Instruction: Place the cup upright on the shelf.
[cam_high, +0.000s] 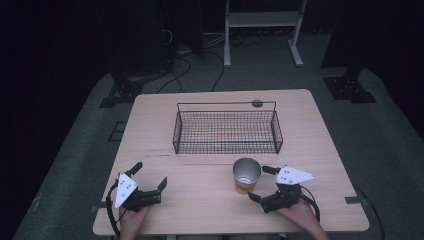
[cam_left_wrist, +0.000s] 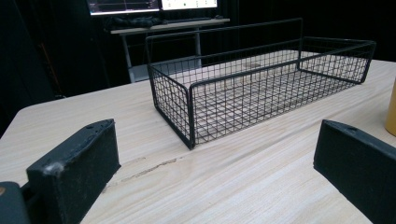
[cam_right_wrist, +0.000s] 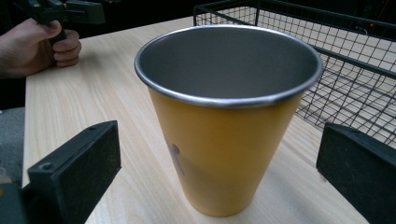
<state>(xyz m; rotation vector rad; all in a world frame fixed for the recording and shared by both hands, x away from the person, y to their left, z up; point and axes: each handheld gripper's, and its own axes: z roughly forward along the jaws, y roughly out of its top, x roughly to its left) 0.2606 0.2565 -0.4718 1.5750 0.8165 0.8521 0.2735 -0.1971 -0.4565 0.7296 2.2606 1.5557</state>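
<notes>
Room: dark all round, with grey floor (cam_high: 390, 145) on every side of the desk, cables (cam_high: 180, 67) on the floor beyond its far edge and a white-legged stand (cam_high: 262, 22) farther back.
Desk: pale wood desk (cam_high: 210, 200) with rounded corners; its near half is mostly bare, giving free room between the two grippers and along the left edge.
Basket: black wire basket (cam_high: 227, 131) standing across the far middle of the desk, well apart from both side edges; in the left gripper view its near corner (cam_left_wrist: 191, 135) rises straight ahead between the fingers.
Cup: yellow cup (cam_high: 246, 176) with a grey metal inside, upright on the desk just in front of the basket's near wall, right of centre; in the right gripper view it (cam_right_wrist: 224, 140) stands between the two fingers with a gap on each side.
Right gripper: right gripper (cam_high: 262, 184) held by a hand at the near right edge, fingers spread wide on either side of the cup, not touching it.
Left gripper: left gripper (cam_high: 149, 175) held low at the near left corner, fingers released and wide apart, nothing between them but bare desk.
In the way: the basket wall stands close behind the cup; the cup's edge shows at the right border of the left gripper view.
</notes>
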